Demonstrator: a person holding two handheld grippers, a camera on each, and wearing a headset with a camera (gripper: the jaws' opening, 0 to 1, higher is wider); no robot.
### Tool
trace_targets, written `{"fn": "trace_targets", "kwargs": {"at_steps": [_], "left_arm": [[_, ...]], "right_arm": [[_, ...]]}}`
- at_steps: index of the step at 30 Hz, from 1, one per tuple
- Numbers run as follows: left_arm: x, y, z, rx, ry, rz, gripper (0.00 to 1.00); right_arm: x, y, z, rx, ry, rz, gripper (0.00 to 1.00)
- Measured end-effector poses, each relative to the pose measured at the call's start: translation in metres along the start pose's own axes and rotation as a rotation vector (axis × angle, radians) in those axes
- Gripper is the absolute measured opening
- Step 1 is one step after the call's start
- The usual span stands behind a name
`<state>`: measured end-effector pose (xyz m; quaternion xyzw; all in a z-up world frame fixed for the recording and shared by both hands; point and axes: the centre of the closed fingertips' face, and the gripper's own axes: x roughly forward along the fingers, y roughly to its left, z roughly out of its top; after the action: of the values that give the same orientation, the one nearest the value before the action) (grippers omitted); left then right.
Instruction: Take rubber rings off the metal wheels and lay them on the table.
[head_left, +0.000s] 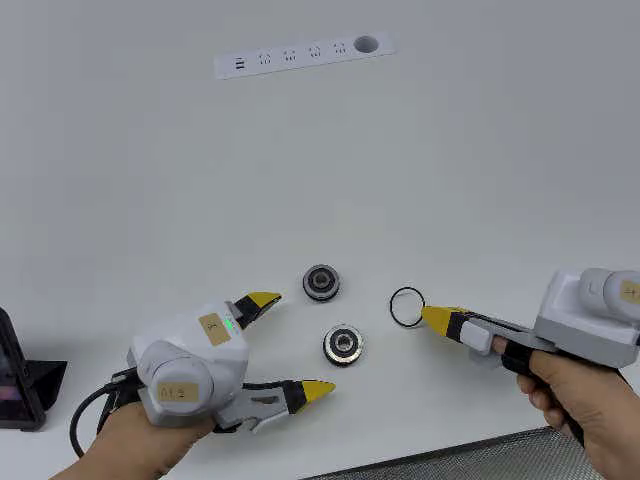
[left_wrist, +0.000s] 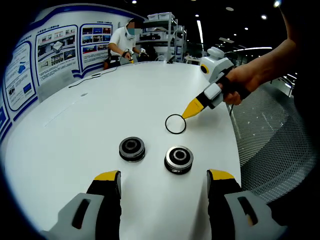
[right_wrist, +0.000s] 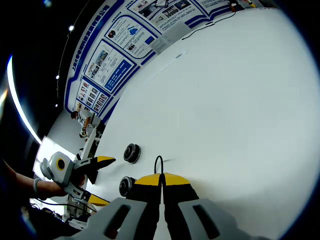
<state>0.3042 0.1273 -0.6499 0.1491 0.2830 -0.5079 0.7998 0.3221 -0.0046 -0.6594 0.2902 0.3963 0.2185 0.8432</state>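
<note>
Ring (head_left: 391, 306) lies mid-frame, right of the two wheels (head_left: 321, 282) (head_left: 343, 345), its edge pinched by the right gripper's (head_left: 430, 316) pressed-together jaws. The left gripper (head_left: 290, 343), lower left, has its jaws spread. On release, the ring may cling to a jaw and drag.

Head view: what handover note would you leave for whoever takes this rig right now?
Left gripper: open, empty, by the wheels.
Right gripper: jaws shut on the ring, which lies flat on the table.
Done: one ring off; the near wheel shows a bare metal rim.
Left: release the ring; the far wheel looks dark-rimmed, so it probably needs stripping.
</note>
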Motion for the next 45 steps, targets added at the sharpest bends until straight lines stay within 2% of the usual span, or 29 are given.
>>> {"fn": "trace_targets", "kwargs": {"at_steps": [18,29,45], "left_arm": [[0.0,-0.001,0.001,-0.008,-0.001,-0.005,0.69],[0.001,-0.003,0.005,-0.013,-0.011,-0.013,0.62],[0.01,-0.016,0.016,0.005,-0.017,-0.068,0.46]], "right_arm": [[-0.004,-0.008,0.0,-0.076,0.001,-0.053,0.17],[0.002,0.013,-0.006,-0.079,0.009,0.011,0.18],[0.014,0.041,-0.02,-0.08,0.048,0.098,0.19]]}}
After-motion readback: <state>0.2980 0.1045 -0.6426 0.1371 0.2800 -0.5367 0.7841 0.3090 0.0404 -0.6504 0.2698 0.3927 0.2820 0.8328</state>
